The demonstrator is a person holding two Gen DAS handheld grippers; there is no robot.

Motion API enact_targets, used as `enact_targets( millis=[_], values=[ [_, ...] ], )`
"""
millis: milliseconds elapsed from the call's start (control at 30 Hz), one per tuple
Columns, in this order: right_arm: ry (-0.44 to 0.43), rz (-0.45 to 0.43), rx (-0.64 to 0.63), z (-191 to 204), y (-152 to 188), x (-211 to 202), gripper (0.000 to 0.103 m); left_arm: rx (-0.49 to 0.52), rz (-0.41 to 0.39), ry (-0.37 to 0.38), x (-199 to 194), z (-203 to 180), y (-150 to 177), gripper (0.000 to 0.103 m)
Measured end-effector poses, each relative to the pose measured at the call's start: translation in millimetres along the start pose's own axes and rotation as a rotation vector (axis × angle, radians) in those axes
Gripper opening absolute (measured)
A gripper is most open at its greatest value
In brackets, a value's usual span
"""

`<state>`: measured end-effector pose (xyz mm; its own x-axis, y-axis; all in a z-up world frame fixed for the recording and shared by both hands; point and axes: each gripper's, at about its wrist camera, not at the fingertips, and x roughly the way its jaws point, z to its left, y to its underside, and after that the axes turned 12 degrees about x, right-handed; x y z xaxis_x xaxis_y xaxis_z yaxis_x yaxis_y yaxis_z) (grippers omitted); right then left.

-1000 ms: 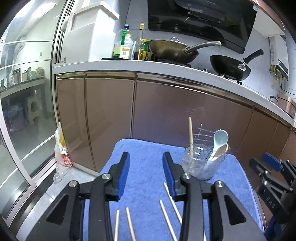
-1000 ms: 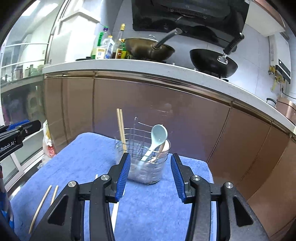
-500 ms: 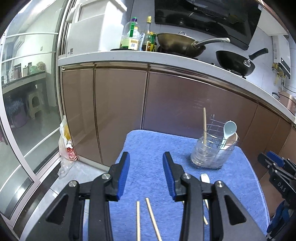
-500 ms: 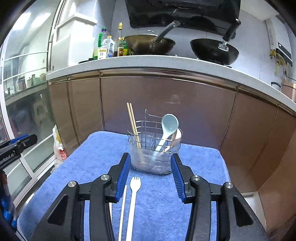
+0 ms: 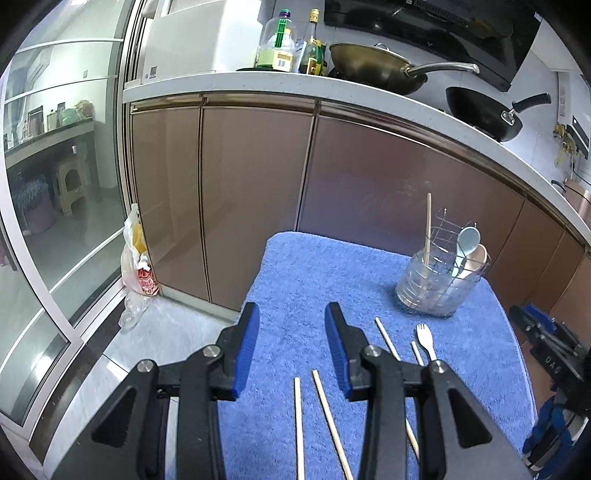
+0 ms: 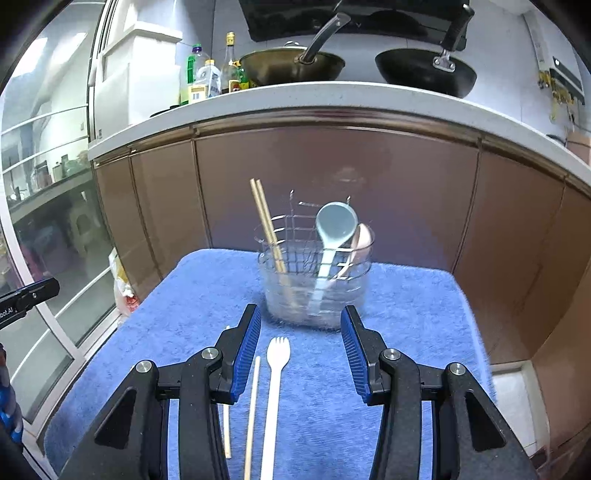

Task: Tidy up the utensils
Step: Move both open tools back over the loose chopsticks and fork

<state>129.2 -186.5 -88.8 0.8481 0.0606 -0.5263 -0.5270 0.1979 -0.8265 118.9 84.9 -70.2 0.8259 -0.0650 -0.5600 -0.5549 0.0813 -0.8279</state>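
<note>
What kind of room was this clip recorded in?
A home kitchen, most likely. A brass-coloured wok and a black pan sit on the white countertop beside oil bottles, above brown cabinet doors. The work surface is a blue towel.

**The kitchen around you**

You face a run of glossy brown cabinet doors (image 5: 255, 192) under a white countertop (image 6: 332, 98). On it stand bottles (image 5: 280, 44), a brass-coloured wok (image 5: 373, 70) and a black pan (image 6: 424, 72), with a dark range hood (image 5: 443, 22) above. To your left, glass sliding doors (image 5: 62, 206) reflect daylight, and a plastic bag (image 5: 138, 262) sits on the pale tiled floor (image 5: 166, 332) beside the cabinets.
</note>
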Motion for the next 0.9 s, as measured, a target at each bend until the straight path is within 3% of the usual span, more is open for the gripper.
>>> enact_targets(
  millis=[333,900],
  values=[
    [-0.022,0.059,-0.004,-1.6,14.7,2.3,0.045,-0.020,0.023,0.016,-21.3,-3.4,11.3,0.035],
    [-0.071,0.037,-0.033,-1.3,15.8,-44.8,0.045,-0.035,0.011,0.046,-63.1,-14.0,17.4,0.035]
  ],
)
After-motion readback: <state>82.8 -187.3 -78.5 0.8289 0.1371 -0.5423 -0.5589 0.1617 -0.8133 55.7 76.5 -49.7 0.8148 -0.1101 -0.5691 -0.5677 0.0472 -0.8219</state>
